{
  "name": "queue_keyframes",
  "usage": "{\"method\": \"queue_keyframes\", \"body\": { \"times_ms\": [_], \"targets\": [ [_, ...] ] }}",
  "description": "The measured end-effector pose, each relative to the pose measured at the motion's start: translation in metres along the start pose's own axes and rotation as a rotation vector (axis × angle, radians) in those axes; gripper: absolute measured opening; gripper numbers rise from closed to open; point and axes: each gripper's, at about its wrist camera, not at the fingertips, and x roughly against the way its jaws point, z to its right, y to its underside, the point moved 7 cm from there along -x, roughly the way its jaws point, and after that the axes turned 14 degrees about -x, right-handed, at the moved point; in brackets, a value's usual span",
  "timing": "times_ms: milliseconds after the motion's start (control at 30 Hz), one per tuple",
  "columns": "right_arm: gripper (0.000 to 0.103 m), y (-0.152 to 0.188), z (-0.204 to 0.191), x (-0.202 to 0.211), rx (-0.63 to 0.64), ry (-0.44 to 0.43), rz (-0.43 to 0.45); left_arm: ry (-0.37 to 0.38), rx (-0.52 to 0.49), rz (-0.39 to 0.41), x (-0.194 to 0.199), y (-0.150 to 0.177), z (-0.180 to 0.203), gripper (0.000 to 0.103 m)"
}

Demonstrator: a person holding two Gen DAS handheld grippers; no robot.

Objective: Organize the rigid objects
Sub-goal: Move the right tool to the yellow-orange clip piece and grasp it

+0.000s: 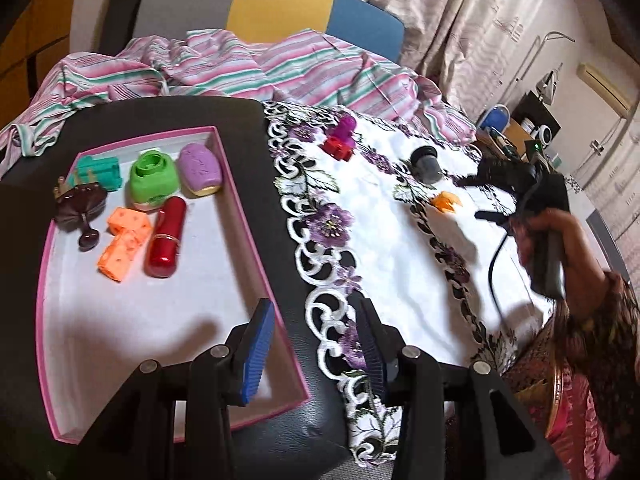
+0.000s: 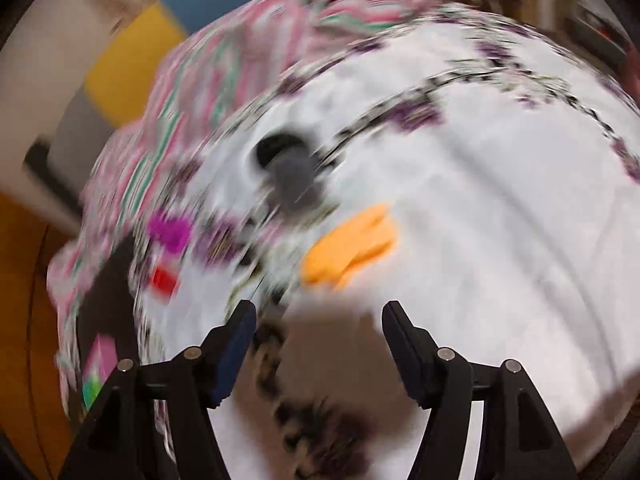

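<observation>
A pink-rimmed white tray [image 1: 256, 236] at the left holds a teal block [image 1: 100, 170], a green jar [image 1: 154, 180], a purple oval [image 1: 200, 168], two orange dice [image 1: 122, 242], a red tube [image 1: 166, 236] and a brown crowned piece [image 1: 82, 204]. On the white embroidered cloth [image 1: 400, 264] lie a purple-and-red toy [image 1: 342, 138], a grey-black cylinder [image 1: 426, 164] and an orange piece [image 1: 446, 201]. My left gripper [image 1: 316, 316] is open and empty at the tray's right rim. My right gripper [image 2: 320, 316] is open, just short of the orange piece [image 2: 352, 246]; this view is blurred.
A striped pink and green cloth [image 1: 248, 68] lies behind the table. A chair with yellow and blue panels [image 1: 280, 4] stands at the back. Shelves with small devices [image 1: 536, 128] are at the far right.
</observation>
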Motion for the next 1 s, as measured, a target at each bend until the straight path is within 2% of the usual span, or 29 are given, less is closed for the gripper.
{"method": "queue_keyframes", "body": {
  "times_ms": [133, 233, 333, 433, 500, 533, 600, 733, 1000],
  "targets": [
    [0.067, -0.015, -0.006, -0.013, -0.022, -0.04, -0.019, 0.009, -0.008, -0.021, -0.005, 0.002, 0.005, 0.042],
    [0.065, -0.015, -0.012, -0.028, -0.006, -0.006, -0.027, 0.007, -0.019, -0.032, -0.008, 0.003, 0.009, 0.042],
    [0.063, -0.013, -0.011, -0.042, 0.0, -0.03, -0.031, -0.003, -0.032, -0.035, -0.009, 0.002, 0.01, 0.042],
    [0.061, -0.01, -0.011, -0.055, 0.044, -0.003, -0.059, -0.008, -0.034, -0.036, -0.012, 0.0, 0.012, 0.042],
    [0.043, -0.012, -0.015, -0.054, 0.09, 0.007, -0.033, 0.001, -0.026, -0.035, -0.014, -0.002, 0.014, 0.042],
    [0.029, -0.01, -0.017, -0.055, 0.125, 0.021, -0.038, 0.004, -0.026, -0.036, -0.016, -0.003, 0.015, 0.042],
    [0.029, -0.006, -0.02, -0.055, 0.167, 0.041, -0.033, 0.008, -0.035, -0.043, -0.02, -0.007, 0.019, 0.042],
    [0.028, 0.01, -0.03, -0.056, 0.193, -0.017, -0.099, 0.013, -0.049, -0.034, -0.025, -0.021, 0.025, 0.042],
    [0.028, 0.041, -0.053, -0.062, 0.329, -0.06, -0.193, 0.0, -0.08, -0.04, -0.05, -0.069, 0.03, 0.044]
  ]
}}
